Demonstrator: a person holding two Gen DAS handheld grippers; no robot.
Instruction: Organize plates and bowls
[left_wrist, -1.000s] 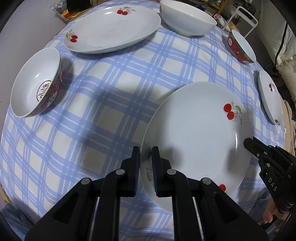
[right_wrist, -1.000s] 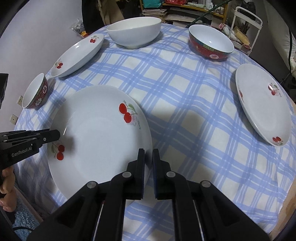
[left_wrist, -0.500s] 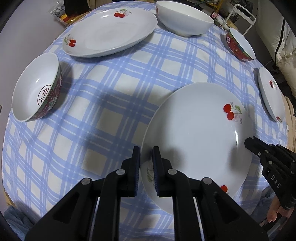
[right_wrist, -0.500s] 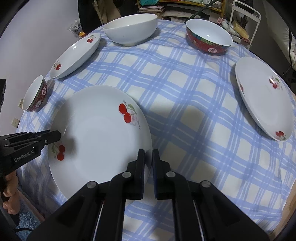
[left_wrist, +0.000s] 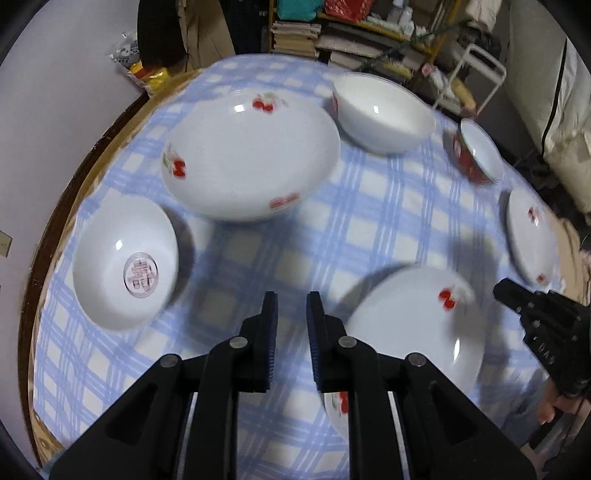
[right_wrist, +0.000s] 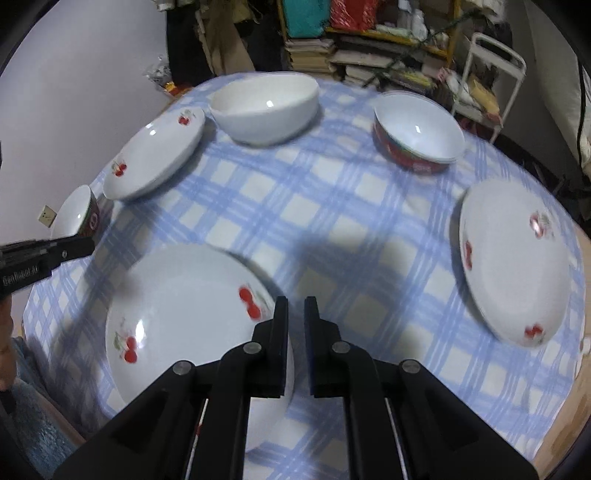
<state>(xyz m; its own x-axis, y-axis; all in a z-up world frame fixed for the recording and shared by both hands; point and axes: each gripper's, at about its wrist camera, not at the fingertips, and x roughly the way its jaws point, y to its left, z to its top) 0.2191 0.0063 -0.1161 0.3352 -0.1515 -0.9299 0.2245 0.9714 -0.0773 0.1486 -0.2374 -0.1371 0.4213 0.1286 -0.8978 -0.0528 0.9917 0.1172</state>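
Round surface (left_wrist: 391, 221) under a blue-and-white checked cloth (right_wrist: 332, 221), wooden rim showing at its left edge. Behind it, shelves of stacked books (right_wrist: 354, 55), a white metal rack (right_wrist: 495, 74), a plain pale wall on the left.

Three white plates with red cherry prints. Near plate (left_wrist: 413, 325) lies at the front edge of the surface, between my two grippers. Far plate (left_wrist: 251, 155) sits at the back left, just beside a plain white bowl (left_wrist: 384, 118). Right plate (right_wrist: 517, 266) lies near the right edge.

Two red-sided bowls, white inside: left bowl (left_wrist: 125, 262), a red emblem in its bottom, near the left edge; right bowl (right_wrist: 417, 133) at the back right.

My left gripper (left_wrist: 291, 317) hangs over bare cloth left of the near plate; its jaws have just been opening, a narrow gap now, nothing between them. My right gripper (right_wrist: 295, 317) is over the near plate's right rim, jaws nearly together and empty. Some motion blur throughout.
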